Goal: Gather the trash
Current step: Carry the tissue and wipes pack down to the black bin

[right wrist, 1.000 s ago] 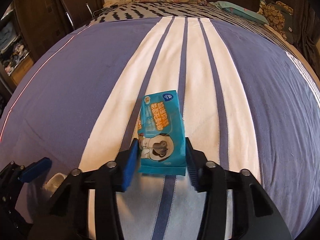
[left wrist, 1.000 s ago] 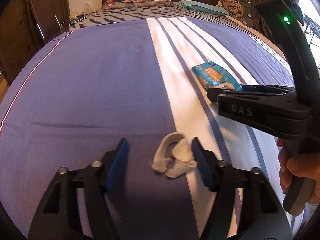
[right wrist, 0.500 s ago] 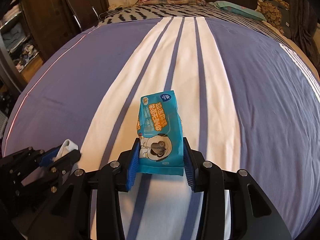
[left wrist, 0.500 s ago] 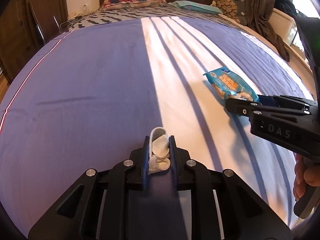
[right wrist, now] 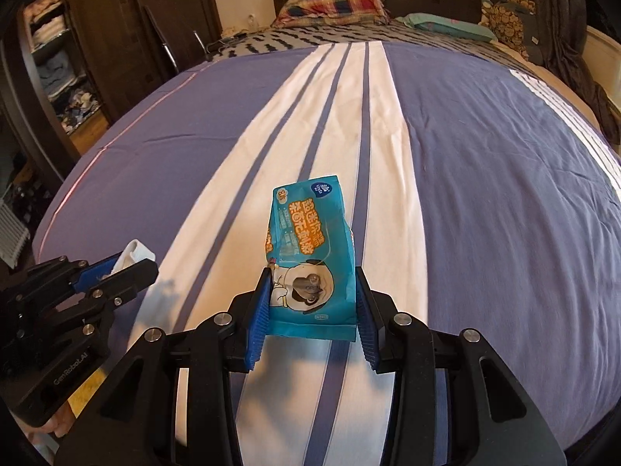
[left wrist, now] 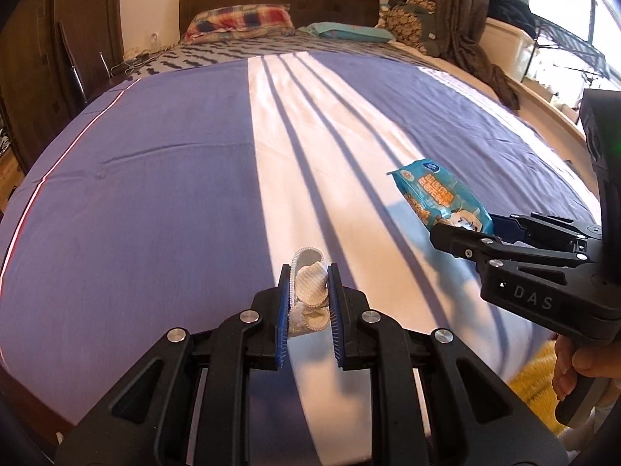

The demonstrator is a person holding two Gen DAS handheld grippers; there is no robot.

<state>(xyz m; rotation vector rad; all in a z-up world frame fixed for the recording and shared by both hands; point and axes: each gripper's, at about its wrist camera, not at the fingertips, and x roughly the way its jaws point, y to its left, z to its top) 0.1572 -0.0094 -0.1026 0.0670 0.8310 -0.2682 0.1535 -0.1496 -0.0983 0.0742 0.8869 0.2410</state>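
Both tools are matte black plastic with open, triangular cut-outs in their frames. The left hand-held gripper (left wrist: 308,303) has two fingers lined with ribbed blue pads (left wrist: 283,310), and round silver screws (left wrist: 249,315) sit at its pivots. The right hand-held gripper (right wrist: 310,310) is built the same way, with blue pads (right wrist: 259,318) and silver screws (right wrist: 223,318). Seen from the side, the right one carries pale raised letters "DAS" (left wrist: 532,298) on its body and a black pistol-style handle with a hand (left wrist: 578,365) around it. The left one bears small pale lettering (right wrist: 71,369) along its side, partly unreadable.
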